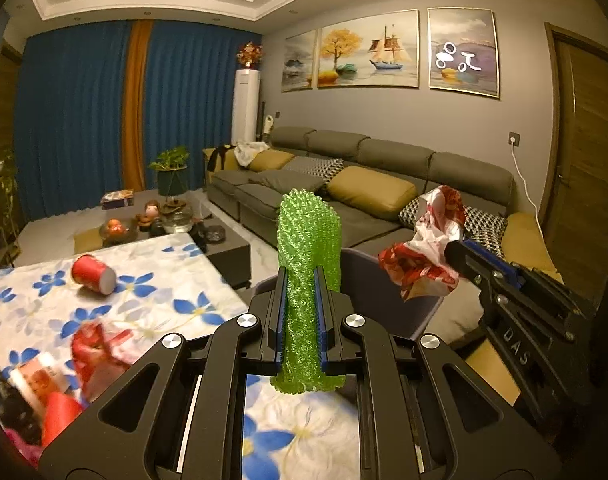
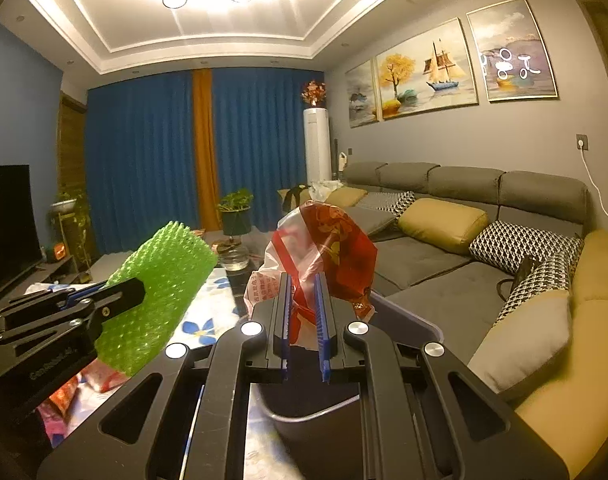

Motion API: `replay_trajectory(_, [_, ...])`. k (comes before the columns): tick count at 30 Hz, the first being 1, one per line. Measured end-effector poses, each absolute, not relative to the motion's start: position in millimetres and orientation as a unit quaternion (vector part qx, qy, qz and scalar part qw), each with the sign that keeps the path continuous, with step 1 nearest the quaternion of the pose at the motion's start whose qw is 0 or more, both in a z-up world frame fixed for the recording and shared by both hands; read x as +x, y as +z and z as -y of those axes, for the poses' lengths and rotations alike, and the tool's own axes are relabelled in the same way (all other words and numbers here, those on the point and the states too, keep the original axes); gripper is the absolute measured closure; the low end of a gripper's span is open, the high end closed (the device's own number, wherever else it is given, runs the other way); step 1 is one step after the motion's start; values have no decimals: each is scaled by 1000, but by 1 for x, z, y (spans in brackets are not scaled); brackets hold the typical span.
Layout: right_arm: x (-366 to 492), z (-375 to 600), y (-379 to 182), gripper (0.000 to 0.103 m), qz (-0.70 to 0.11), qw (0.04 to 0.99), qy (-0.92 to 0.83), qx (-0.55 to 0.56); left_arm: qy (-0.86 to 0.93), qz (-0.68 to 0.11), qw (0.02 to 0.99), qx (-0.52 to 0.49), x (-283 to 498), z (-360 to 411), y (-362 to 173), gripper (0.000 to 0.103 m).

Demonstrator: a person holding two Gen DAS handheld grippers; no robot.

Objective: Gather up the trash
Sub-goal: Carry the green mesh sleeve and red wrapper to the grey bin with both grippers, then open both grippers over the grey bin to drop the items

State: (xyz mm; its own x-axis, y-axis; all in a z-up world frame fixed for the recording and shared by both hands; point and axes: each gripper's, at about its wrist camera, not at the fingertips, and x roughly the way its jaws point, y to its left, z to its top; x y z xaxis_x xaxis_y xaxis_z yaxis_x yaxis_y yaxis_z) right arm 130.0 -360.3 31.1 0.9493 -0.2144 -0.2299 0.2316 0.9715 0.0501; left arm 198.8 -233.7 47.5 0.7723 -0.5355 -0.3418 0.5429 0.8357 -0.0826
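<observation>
On the floral table [image 1: 176, 280], at about nine o'clock in the left wrist view, a red cup [image 1: 93, 274] lay on its side. Toward seven o'clock sat blurred red and white wrappers [image 1: 92, 350], near the table's front edge. At six o'clock the left gripper [image 1: 300, 292] had its jaws narrow, clamped on a green bubble wrap [image 1: 308, 240] that stood upright between the blue pads and rose well above them. Behind the wrap, at about five o'clock of it, showed the rim of a grey bin [image 1: 384, 276]. At three o'clock the right gripper [image 1: 458, 256] came in from the edge, its jaws pinched on a crumpled red bag [image 1: 424, 252] that hung over the bin. A grey sofa [image 1: 384, 208] with yellow cushions ran across behind, from twelve to three o'clock.

From the right wrist, the left gripper [image 2: 138, 288] sat at nine o'clock, holding the bubble wrap [image 2: 160, 292] tilted over the table [image 2: 208, 312]. At centre, six o'clock, the right gripper [image 2: 304, 300] had its jaws narrow on the bag [image 2: 328, 248], which bulged up above the pads. Just below it lay the bin [image 2: 312, 420], dark inside. The sofa [image 2: 444, 272] filled three o'clock.
</observation>
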Motion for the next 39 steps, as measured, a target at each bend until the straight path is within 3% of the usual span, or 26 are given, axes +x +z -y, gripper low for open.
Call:
replay_trajectory(24, [183, 394, 18, 90, -146, 980, -121, 62, -312, -213, 926, -6, 276, 292, 10, 91])
replay_trajectory(26, [185, 396, 17, 86, -147, 979, -121, 65, -315, -217, 924, -9, 279, 293, 8, 91])
replay_trajectory(30, [183, 401, 18, 63, -143, 979, -126, 74, -326, -222, 919, -20, 283, 296, 6, 89])
replay_trajectory(32, [180, 401, 18, 57, -140, 979, -131, 73, -328, -226, 917, -22, 283, 297, 5, 85])
replay_trajectory(37, [166, 401, 18, 44, -136, 976, -149, 80, -320, -228, 919, -23, 282, 293, 1, 38])
replay_trajectory(39, [159, 401, 18, 37, -135, 975, -155, 83, -312, -223, 923, -26, 279, 289, 3, 31])
